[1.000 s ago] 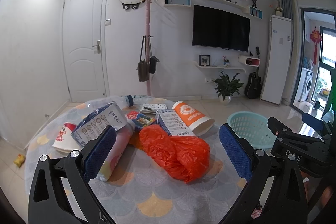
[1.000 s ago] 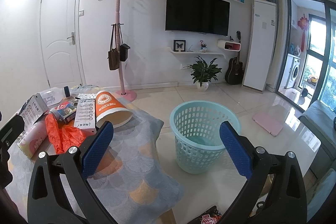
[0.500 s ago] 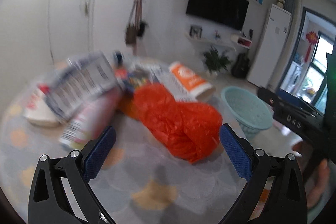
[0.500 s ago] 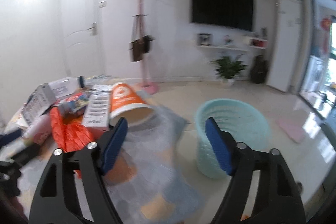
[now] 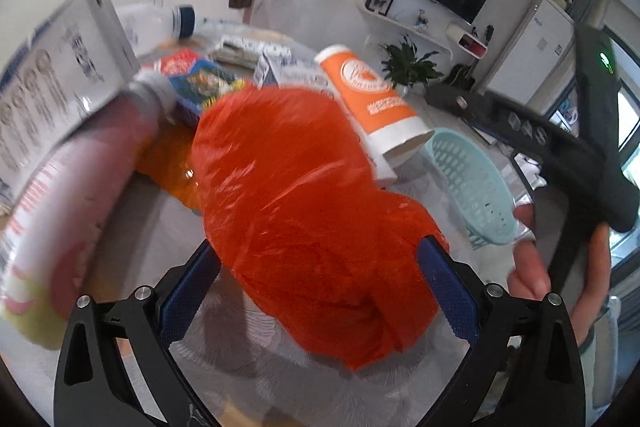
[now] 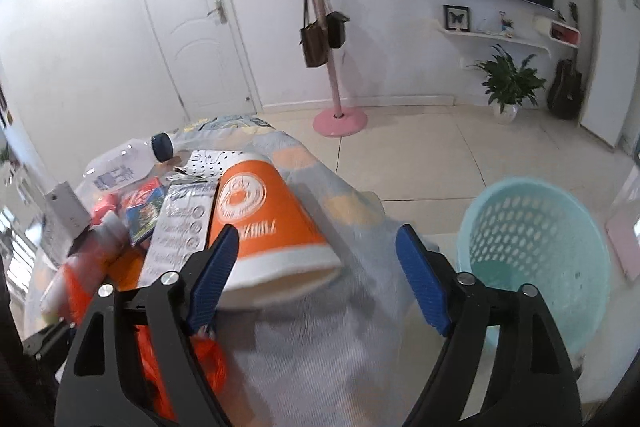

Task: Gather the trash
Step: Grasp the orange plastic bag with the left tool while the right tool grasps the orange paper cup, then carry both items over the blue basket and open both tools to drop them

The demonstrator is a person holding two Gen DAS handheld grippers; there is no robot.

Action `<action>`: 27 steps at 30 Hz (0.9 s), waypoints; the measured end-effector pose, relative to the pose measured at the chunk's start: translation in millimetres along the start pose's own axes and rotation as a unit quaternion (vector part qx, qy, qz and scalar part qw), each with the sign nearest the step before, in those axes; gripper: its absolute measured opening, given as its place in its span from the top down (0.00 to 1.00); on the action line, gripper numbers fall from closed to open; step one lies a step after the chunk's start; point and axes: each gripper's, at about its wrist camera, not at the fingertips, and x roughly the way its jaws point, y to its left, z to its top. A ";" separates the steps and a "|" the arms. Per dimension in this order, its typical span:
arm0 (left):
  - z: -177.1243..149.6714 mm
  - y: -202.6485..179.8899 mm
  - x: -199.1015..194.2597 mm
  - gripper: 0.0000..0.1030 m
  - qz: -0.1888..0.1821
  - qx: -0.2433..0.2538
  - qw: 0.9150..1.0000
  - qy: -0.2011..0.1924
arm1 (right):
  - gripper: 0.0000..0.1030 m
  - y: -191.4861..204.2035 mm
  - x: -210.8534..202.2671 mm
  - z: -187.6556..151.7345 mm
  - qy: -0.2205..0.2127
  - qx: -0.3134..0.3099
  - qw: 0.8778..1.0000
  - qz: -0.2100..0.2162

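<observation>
Left wrist view: left gripper (image 5: 318, 287) is seen with jaws wide apart, straddling the near end of an orange plastic bag (image 5: 308, 211); whether the pads touch the bag can't be told. Bag lies crumpled on the worktop (image 5: 168, 223), w/ bare cloth showing to its left and in front. A pink bottle (image 5: 76, 187) lies tilted beside the bag on the left, a white printed box (image 5: 52, 83) resting against it. An orange paper cup (image 5: 372, 103) lies on its side behind the bag, mouth toward the worktop's right edge. A teal basket (image 5: 476, 183) is seen beyond that edge, lower, on the floor.

Right wrist view: right gripper (image 6: 318, 279) is held w/ jaws apart, nothing clamped; the cup's (image 6: 268, 223) rim sits just by the left pad. Bare cloth is seen between cup and the worktop edge (image 6: 372, 227). Basket (image 6: 536, 247) stands near the edge, open-topped, w/ open tiled floor (image 6: 420, 159) behind.
</observation>
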 end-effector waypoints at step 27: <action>2.2 -11.8 -44.3 0.65 -0.108 0.035 0.992 -0.058 | 0.52 4.6 18.1 10.8 0.030 0.004 0.996 0.087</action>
